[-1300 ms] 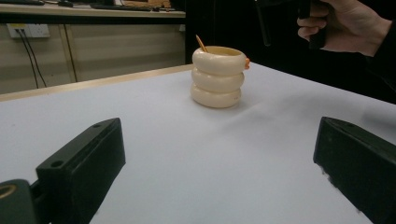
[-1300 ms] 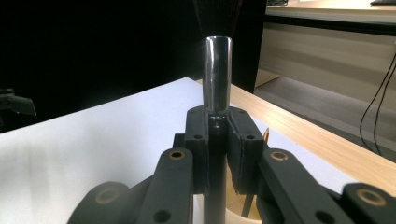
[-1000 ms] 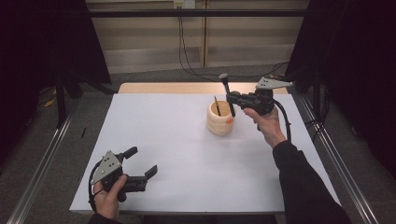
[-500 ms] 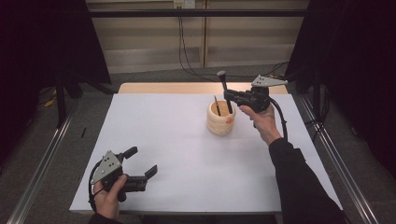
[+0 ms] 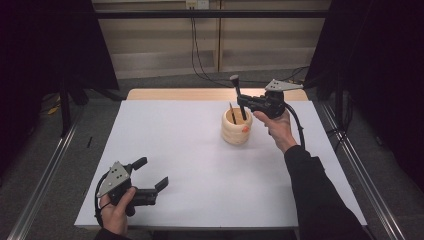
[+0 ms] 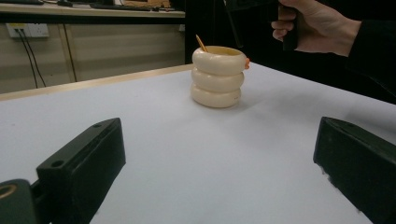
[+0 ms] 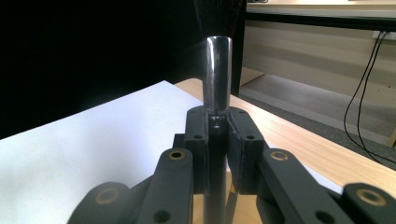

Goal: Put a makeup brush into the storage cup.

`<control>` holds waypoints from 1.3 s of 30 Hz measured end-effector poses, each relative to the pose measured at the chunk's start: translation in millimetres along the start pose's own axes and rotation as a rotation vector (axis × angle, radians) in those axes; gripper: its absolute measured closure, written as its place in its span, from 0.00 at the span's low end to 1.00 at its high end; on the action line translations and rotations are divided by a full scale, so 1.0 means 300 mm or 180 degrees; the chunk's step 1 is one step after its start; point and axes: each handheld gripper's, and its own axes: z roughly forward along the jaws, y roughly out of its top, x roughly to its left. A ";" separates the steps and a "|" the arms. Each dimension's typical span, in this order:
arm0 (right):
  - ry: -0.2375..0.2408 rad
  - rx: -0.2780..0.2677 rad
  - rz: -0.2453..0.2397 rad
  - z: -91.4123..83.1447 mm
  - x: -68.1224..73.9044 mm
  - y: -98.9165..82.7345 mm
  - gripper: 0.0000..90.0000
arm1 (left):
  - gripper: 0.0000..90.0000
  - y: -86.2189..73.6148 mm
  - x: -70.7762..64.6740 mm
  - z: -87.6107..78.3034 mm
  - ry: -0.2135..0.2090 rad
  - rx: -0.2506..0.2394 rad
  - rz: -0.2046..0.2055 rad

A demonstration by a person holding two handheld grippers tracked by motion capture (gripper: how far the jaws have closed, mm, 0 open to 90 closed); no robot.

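Above table point(image 5: 200, 150), right hand-held gripper point(image 5: 243, 102) clamps brush point(image 5: 236, 90) upright.

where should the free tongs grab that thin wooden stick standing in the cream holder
Grip the wooden stick at its bare upper end, coming from above: it leans inside the cream holder, whose ringed wall hides the lower part. The left tongs stand open.

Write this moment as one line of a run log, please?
right gripper: shut on brush, upright over holder | left gripper: open, holding nothing, near table front edge | wooden stick: in holder
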 end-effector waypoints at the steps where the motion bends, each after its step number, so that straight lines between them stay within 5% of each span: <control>1: -0.0007 0.0011 0.0004 0.003 -0.001 -0.002 0.89 | 0.02 0.000 0.000 -0.001 0.0003 0.0005 0.0004; 39: -0.0030 0.0124 0.0136 0.021 -0.018 -0.135 0.88 | 0.02 -0.001 0.002 -0.002 -0.0004 -0.0001 0.0002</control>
